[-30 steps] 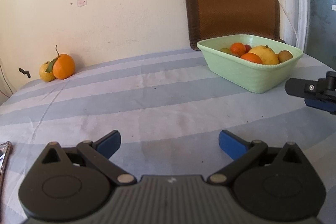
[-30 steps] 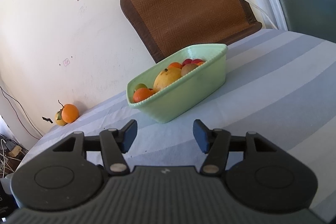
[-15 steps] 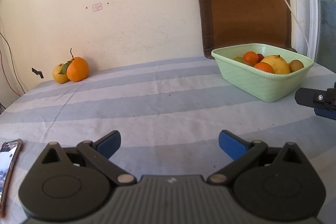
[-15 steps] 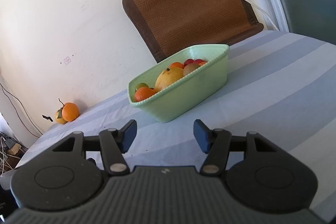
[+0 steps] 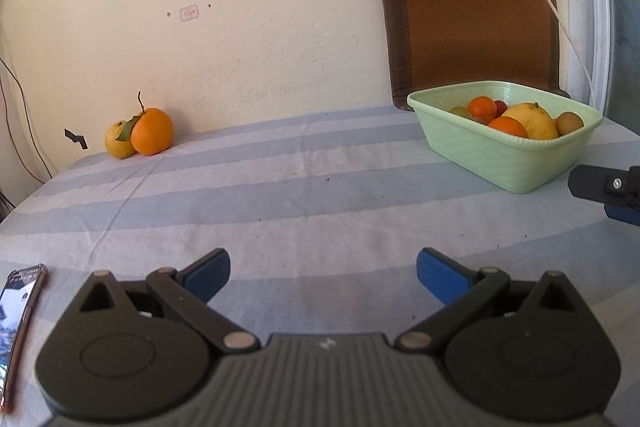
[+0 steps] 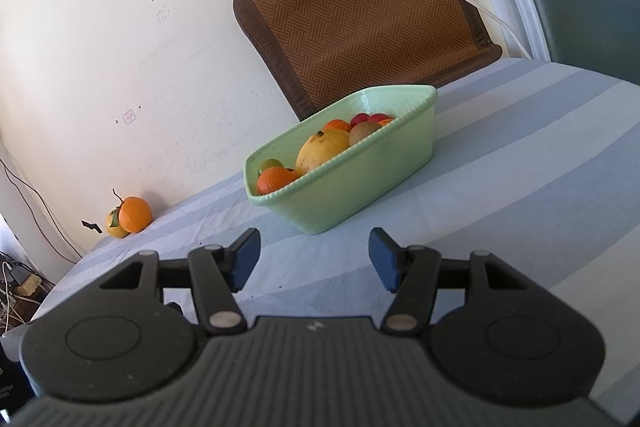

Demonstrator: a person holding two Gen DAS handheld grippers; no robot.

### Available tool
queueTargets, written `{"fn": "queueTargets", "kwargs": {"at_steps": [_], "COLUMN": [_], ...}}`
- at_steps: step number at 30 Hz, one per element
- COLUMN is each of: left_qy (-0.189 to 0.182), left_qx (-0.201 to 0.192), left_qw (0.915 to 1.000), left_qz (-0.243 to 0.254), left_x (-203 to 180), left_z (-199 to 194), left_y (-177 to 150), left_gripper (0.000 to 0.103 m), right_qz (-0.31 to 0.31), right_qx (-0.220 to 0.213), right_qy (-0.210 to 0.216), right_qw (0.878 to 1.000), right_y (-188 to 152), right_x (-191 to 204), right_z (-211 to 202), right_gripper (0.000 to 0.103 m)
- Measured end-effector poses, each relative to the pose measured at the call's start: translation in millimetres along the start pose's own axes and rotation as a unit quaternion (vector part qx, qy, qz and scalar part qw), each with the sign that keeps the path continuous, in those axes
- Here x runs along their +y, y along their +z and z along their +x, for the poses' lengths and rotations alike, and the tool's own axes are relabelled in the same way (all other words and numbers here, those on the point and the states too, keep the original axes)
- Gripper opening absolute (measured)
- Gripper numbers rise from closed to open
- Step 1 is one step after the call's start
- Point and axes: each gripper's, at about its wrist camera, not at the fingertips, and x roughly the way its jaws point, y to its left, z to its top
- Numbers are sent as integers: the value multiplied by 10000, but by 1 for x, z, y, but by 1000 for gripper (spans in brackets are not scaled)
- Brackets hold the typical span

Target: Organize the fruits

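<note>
On the striped table (image 5: pixel 304 187) most fruit lies in the green bowl (image 5: pixel 492 155), an orange (image 5: pixel 152 131) and a yellow fruit (image 5: pixel 117 143) wait outside, and both left tongs (image 5: pixel 322 273) and right tongs (image 6: pixel 314 259) stand apart, empty.

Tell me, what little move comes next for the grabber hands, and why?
Probably the left gripper should reach forward toward the round orange fruit with a stem and leaf by the wall. It and the small yellow fruit touching it are the only fruits outside the pale green ribbed plastic basket. Both pairs of jaws stand open and empty; the right gripper faces the basket.
</note>
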Motion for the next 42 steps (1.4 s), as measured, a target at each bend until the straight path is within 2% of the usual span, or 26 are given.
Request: {"fn": "queueTargets", "kwargs": {"at_steps": [18,33,42], "left_qy": [-56,-38,-290], "left_qx": [33,216,378], "left_qw": [10000,9997,9988], "left_qz": [12,-68,-87], "left_x": [3,5,8], "left_z": [2,6,11], "left_y": [0,0,1], "left_gripper": [103,103,103], "right_qz": [0,-23,-21], "right_qx": [3,6,2], "right_qy": [6,5,-3], "right_qw": [10000,10000,10000], "right_y": [0,0,0], "right_x": [0,1,2], "right_z": [0,0,0], "right_gripper": [63,66,66]}}
